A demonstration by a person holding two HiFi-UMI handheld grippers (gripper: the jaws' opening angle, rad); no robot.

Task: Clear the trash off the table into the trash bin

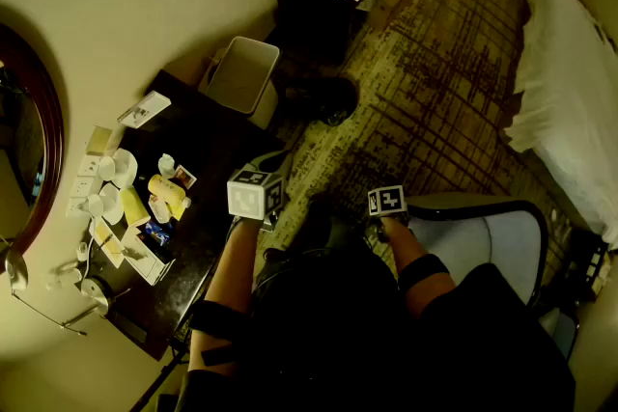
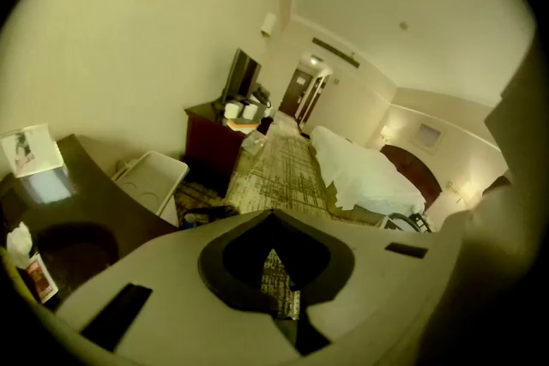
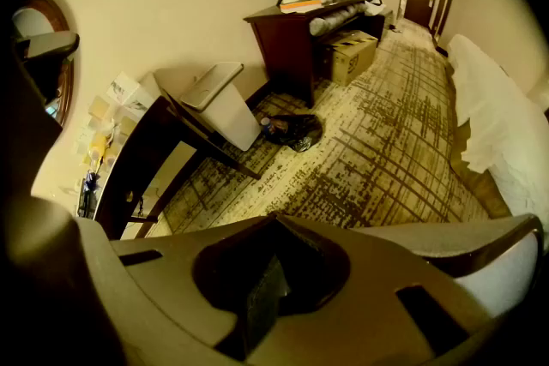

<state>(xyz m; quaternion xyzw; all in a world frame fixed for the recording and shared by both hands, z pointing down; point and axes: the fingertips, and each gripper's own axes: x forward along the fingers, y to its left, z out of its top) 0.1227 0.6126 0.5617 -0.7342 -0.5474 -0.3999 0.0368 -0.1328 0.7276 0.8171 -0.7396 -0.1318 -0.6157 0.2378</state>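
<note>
Where the wall is curving at my far left: a round mirror [image 1: 27, 145] in a dark frame is hanging. The table [image 1: 208, 145] is pressing right up against the wall beneath it, leaving no gap on that side.
Table: it is showing a dark, glossy, flat top. Its floor-side edge is running toward my left arm, and the middle of the top is lying bare.
Trash: it is sitting on the wall-side half of the table. Yellow packets [image 1: 164, 191], a crumpled white wad [image 1: 166, 164], flat paper cards [image 1: 121, 246] and small white cups [image 1: 116, 171] are all bunching close together.
Trash bin [image 1: 241, 74]: white, boxy and smooth-walled, it is standing on the floor just beside the table's far end, mouth facing up.
Left tongs [image 2: 274, 217]: I am holding them closed with nothing between the jaws, at the table's floor-side edge.
Black bag [image 1: 323, 98]: soft and crumpled, it is lying on the floor near the bin.
Carpet [image 1: 435, 92]: pale with dark crosshatched lines, it is stretching wide and open between the table and the bed.
Right tongs [image 3: 273, 223]: I am gripping nothing with them, jaws closed, pointing steeply down over the carpet.
Chair [image 1: 492, 232]: with a curved dark rim and pale seat, it is crowding my right forearm.
Bed [image 1: 570, 82]: draped in white sheeting, it is bounding the open floor at far right.
</note>
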